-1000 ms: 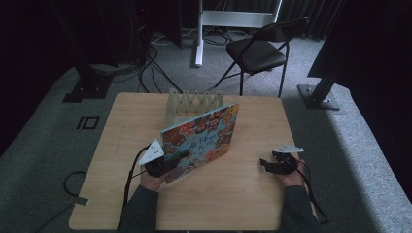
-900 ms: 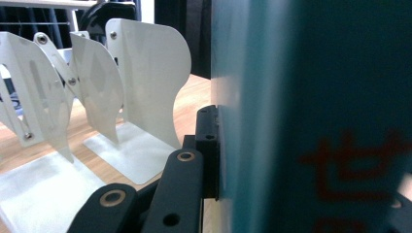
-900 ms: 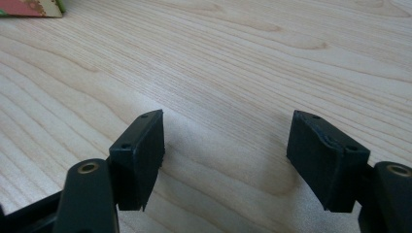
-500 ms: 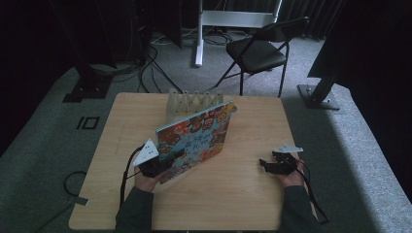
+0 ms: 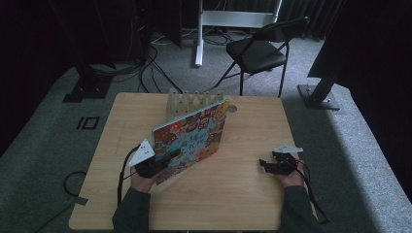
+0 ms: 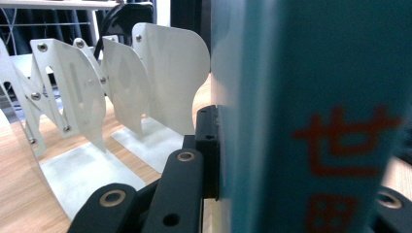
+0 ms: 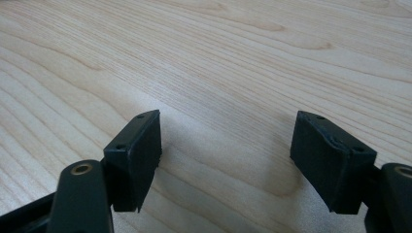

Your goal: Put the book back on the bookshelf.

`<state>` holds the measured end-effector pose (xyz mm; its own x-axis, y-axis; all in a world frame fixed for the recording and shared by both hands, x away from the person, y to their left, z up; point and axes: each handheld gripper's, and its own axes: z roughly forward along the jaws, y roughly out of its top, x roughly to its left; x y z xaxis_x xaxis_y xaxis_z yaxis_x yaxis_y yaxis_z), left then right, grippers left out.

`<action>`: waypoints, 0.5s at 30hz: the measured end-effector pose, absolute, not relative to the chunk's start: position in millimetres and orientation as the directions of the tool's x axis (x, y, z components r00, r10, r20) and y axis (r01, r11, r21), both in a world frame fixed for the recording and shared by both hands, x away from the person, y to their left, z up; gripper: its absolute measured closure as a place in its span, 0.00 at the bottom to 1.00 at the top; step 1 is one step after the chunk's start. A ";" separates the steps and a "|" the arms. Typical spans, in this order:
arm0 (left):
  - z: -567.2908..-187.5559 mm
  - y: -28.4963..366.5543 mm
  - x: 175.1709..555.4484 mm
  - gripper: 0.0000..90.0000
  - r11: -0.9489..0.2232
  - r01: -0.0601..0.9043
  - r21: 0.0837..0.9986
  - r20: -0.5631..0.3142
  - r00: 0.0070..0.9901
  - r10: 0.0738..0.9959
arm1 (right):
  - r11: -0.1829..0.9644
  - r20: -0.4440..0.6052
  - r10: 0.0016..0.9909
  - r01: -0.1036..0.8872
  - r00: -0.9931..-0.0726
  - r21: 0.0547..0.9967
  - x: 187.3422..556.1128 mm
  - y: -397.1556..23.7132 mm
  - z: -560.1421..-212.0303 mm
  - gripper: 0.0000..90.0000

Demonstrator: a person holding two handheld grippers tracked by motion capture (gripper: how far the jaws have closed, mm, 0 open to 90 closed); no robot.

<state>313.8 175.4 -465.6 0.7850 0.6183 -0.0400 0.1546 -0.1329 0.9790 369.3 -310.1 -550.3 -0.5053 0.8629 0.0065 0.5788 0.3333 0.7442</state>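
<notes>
Here the left hand (image 5: 141, 180) reaches in low, and its left gripper (image 5: 156, 165) is clenched on the near corner of the picture book (image 5: 192, 138), held tilted on edge. Just beyond stands the white book rack (image 6: 121, 92). Well apart to the right, the right gripper (image 5: 272, 164) rests released over bare table (image 7: 218, 58).

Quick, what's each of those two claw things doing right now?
Left gripper: shut on the picture book, held tilted by the white rack.
Right gripper: open, holding nothing, over the wooden table.
</notes>
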 end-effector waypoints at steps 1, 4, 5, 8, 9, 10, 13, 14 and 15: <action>-465.6 176.1 313.6 0.90 -0.131 0.156 0.979 -0.042 0.784 0.620 | 0.334 0.006 0.863 0.579 -0.505 0.744 369.3 -310.1 -550.3 0.30; -465.1 178.6 312.9 0.90 -0.130 0.160 0.979 -0.044 0.778 0.626 | 0.334 0.006 0.863 0.579 -0.506 0.744 369.3 -310.1 -550.3 0.30; -465.2 179.0 312.6 0.90 -0.127 0.160 0.979 -0.046 0.777 0.628 | 0.334 0.006 0.863 0.578 -0.506 0.744 369.4 -310.1 -550.4 0.30; -465.0 180.7 312.0 0.90 -0.125 0.162 0.979 -0.048 0.773 0.632 | 0.334 0.006 0.862 0.578 -0.506 0.745 369.4 -310.1 -550.4 0.30; -465.0 180.7 312.0 0.90 -0.125 0.162 0.979 -0.048 0.773 0.632 | 0.334 0.006 0.862 0.578 -0.506 0.745 369.4 -310.1 -550.4 0.30; -465.0 181.5 311.5 0.90 -0.121 0.163 0.979 -0.050 0.771 0.635 | 0.334 0.006 0.863 0.578 -0.506 0.744 369.4 -310.1 -550.3 0.30; -464.7 183.1 310.8 0.90 -0.121 0.165 0.979 -0.051 0.768 0.638 | 0.334 0.006 0.862 0.578 -0.506 0.744 369.4 -310.1 -550.4 0.30; -464.6 183.6 310.5 0.90 -0.121 0.165 0.979 -0.050 0.767 0.639 | 0.334 0.006 0.862 0.578 -0.506 0.745 369.4 -310.1 -550.4 0.30; -464.6 183.6 310.5 0.90 -0.121 0.165 0.979 -0.050 0.767 0.639 | 0.334 0.006 0.862 0.578 -0.506 0.745 369.4 -310.1 -550.4 0.30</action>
<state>310.5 183.6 -464.6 0.7672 0.6394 -0.0504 0.1650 -0.1208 0.9789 369.4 -310.1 -550.4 -0.5062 0.8624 0.0060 0.5780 0.3341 0.7446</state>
